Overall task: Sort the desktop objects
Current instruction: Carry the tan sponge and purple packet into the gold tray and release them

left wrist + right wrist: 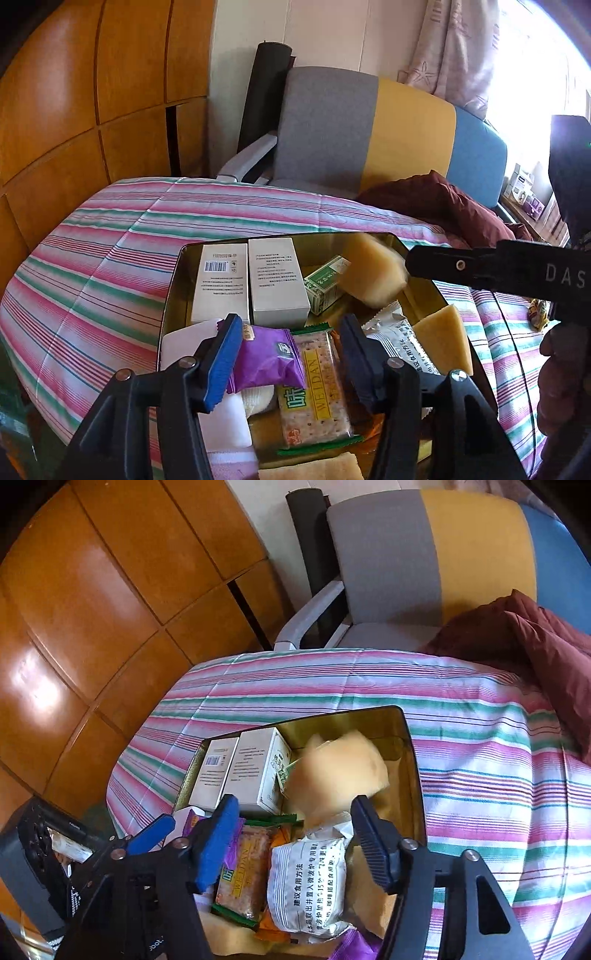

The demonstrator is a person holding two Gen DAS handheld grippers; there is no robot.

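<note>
A gold metal tin (173, 280) lies on a striped cloth and holds two white boxes (251, 280), a green carton (323, 286), a WEIDAN cracker pack (317, 391), a purple snack packet (264, 360) and a white pouch (400, 341). My left gripper (286, 360) is open just above the purple packet and crackers. My right gripper (295, 843) is open over the tin (404, 738); a blurred yellow sponge (340, 775) is in mid-air beyond its fingers. The sponge (373, 273) also shows blurred in the left wrist view, by the right gripper's black arm.
Another yellow sponge (441, 341) leans on the tin's right rim. A maroon cloth (443, 206) lies at the far right. A grey, yellow and blue chair (369, 129) stands behind, with wooden panels (92, 110) on the left.
</note>
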